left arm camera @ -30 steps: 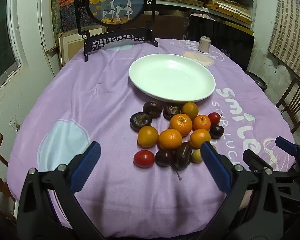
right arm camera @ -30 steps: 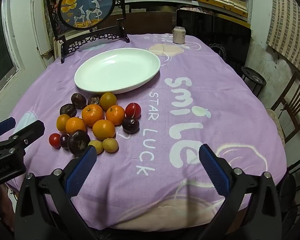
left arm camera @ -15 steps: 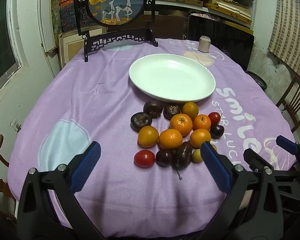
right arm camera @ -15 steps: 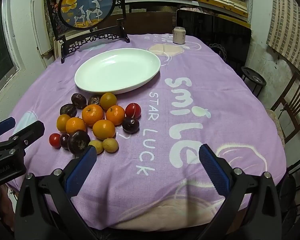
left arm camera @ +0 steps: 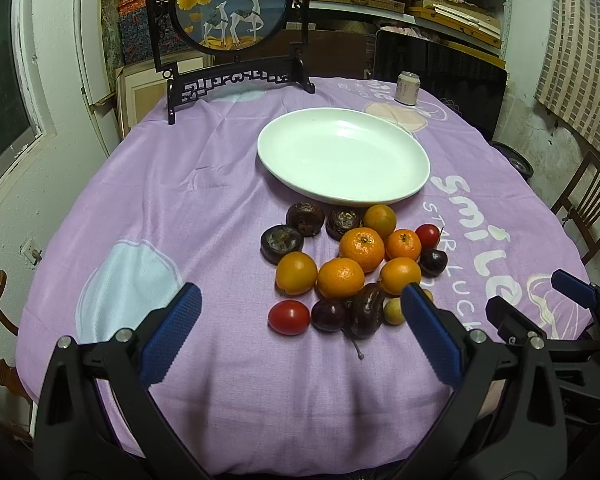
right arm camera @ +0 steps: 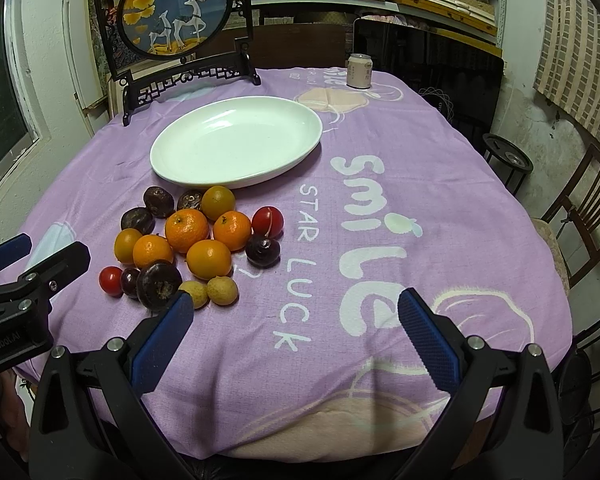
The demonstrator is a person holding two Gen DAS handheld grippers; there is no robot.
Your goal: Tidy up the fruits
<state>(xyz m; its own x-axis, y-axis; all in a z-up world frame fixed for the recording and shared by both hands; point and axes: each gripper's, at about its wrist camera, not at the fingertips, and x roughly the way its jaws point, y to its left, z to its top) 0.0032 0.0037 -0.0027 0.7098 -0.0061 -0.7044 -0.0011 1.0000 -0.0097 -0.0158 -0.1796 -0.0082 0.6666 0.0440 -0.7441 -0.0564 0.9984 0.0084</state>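
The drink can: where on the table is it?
The drink can stands at the table's far edge, beyond the white plate and right of the deer screen.

Dim warm indoor light, sharp centre, fisheye-bent dark corners, soft shadows

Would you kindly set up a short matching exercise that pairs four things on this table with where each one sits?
Things:
1. plate
2. can
3. fruit pile
4. deer screen

Places:
A. far left edge of the table
B. between the plate and the tools
C. middle of the cloth, holding nothing
D. far edge, right of the screen

Pairs: 1-C, 2-D, 3-B, 4-A
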